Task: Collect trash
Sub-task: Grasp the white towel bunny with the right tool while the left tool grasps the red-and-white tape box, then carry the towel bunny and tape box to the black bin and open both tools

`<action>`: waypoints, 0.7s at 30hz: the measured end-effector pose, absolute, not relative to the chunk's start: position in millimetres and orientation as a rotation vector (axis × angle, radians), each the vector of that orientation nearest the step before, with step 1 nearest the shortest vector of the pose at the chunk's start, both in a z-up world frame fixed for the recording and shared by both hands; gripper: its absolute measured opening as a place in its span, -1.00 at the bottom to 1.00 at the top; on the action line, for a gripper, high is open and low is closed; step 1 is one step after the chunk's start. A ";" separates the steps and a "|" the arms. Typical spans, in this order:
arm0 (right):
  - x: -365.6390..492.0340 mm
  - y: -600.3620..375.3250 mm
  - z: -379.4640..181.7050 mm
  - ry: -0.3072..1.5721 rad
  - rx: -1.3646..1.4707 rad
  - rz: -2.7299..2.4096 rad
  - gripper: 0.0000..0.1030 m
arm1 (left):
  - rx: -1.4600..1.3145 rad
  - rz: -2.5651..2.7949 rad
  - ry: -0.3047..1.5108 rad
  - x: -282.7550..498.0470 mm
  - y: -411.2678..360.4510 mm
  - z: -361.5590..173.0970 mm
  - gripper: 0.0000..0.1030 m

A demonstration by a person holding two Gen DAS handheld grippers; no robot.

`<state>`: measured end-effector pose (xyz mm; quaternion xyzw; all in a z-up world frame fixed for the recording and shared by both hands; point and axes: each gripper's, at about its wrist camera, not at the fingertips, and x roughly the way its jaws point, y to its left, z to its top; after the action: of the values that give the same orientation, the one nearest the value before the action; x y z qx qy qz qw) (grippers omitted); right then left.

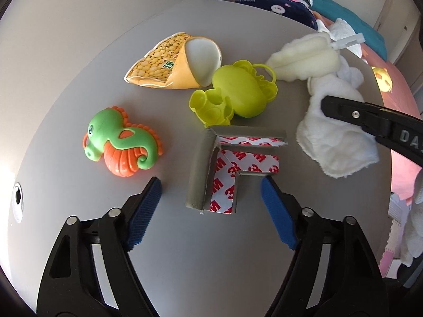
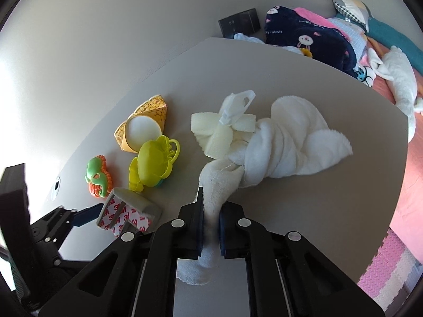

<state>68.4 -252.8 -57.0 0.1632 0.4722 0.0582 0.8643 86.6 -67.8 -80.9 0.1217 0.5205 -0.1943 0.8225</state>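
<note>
A grey foam corner guard point(image 1: 211, 169) with red-and-white 3M tape lies on the grey table point(image 1: 79, 79). My left gripper point(image 1: 211, 192) is open and sits around its near end, fingers apart on both sides. It also shows in the right wrist view point(image 2: 127, 211). My right gripper point(image 2: 211, 219) is shut on an end of the white cloth point(image 2: 285, 142), which trails over the table. In the left wrist view the cloth point(image 1: 335, 142) lies at the right under the right gripper's black finger point(image 1: 370, 121). An empty yellow snack wrapper point(image 1: 169, 63) lies behind.
A green-and-orange seahorse toy point(image 1: 121, 142) lies at the left. A lime plastic toy point(image 1: 235, 92) sits behind the corner guard. A cream sponge brush point(image 1: 306, 58) touches the cloth. A bed with blankets point(image 2: 304, 37) lies beyond the table's far edge.
</note>
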 end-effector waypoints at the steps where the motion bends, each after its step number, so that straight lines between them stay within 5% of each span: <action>1: 66.0 -256.1 -54.7 0.987 0.351 0.127 -0.81 | 0.260 -0.417 1.102 87.5 -68.9 -80.6 0.31; 7: 57.0 -270.7 -36.5 0.938 0.363 0.120 -0.81 | 0.212 -0.440 1.098 96.1 -71.1 -77.5 -0.31; 21: 32.3 -283.1 18.1 0.784 0.330 0.110 -0.81 | 0.149 -0.456 1.002 69.4 -59.9 -40.9 -0.33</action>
<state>32.3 -283.1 18.1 0.1600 0.3802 0.0535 0.9094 69.4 -59.9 -40.9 0.0705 0.4755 -0.2166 0.8497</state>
